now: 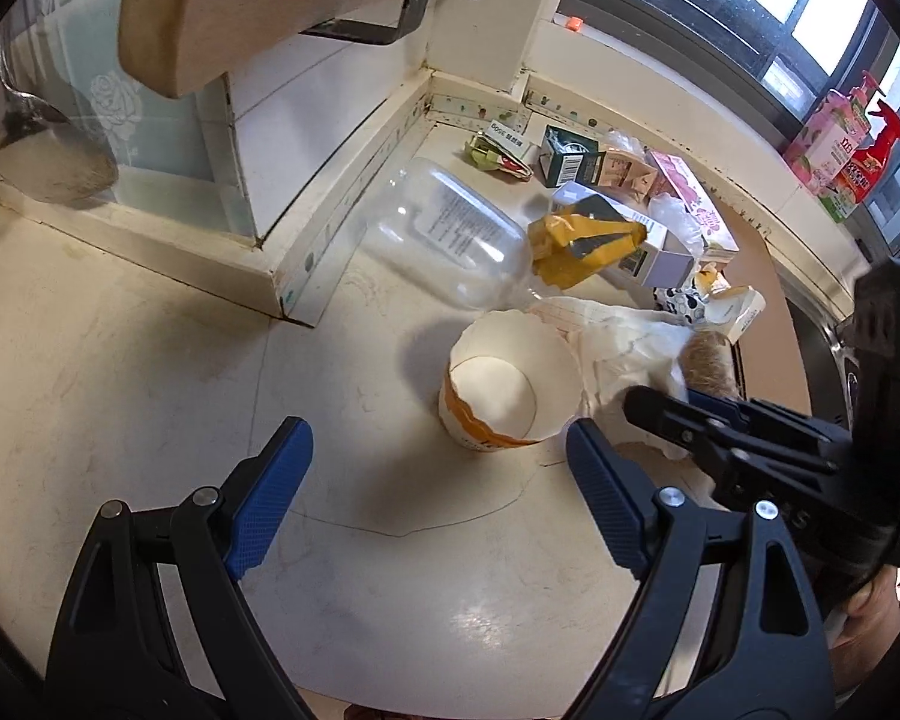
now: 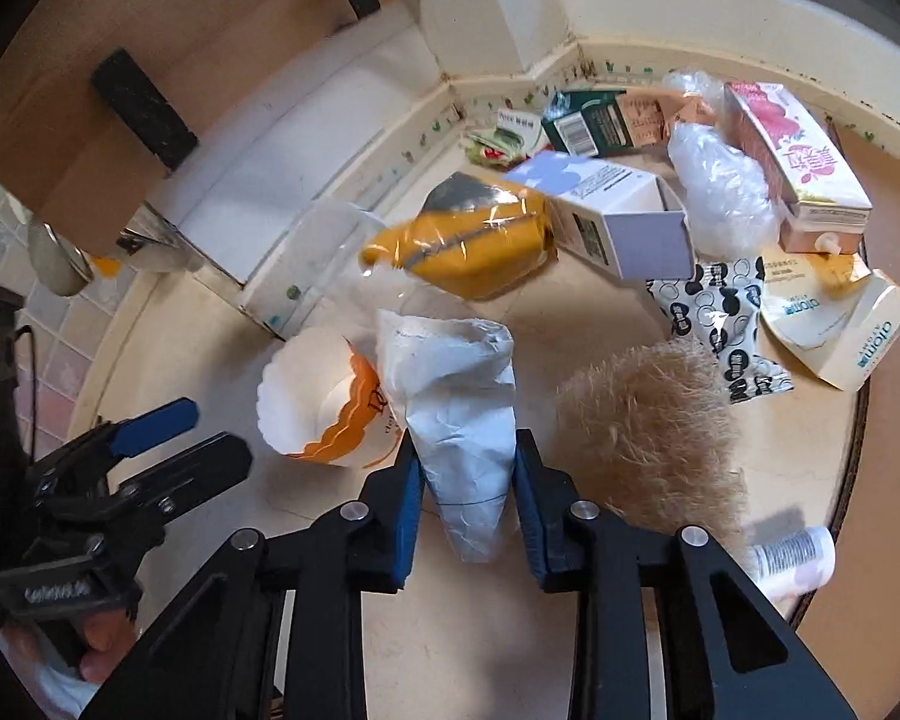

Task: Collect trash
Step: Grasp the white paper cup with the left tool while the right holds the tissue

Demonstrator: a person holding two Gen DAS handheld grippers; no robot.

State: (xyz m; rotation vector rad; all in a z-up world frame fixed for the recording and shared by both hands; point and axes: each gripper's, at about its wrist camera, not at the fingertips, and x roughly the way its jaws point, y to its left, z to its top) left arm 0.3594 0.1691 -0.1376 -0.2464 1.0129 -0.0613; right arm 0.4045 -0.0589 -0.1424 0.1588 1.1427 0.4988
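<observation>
Right hand-held gripper (image 2: 465, 516) clamped on a crumpled white paper (image 2: 456, 414). Left hand-held gripper (image 1: 438, 480) spread wide, empty, before the paper cup (image 1: 504, 384) on the table (image 1: 150, 360).

A glossy cream worktop (image 1: 150, 372) carries a paper cup (image 1: 504, 390), a clear plastic bottle (image 1: 450, 234) on its side, crumpled white paper (image 2: 456, 408), cartons (image 2: 618, 216) and wrappers (image 2: 720, 312).

Bare counter (image 1: 150, 360) is left open beside the paper cup (image 1: 510, 390). Beyond it, passage is blocked by a clear bottle (image 1: 450, 234), cartons (image 2: 624, 216) and wrappers (image 2: 468, 240).
</observation>
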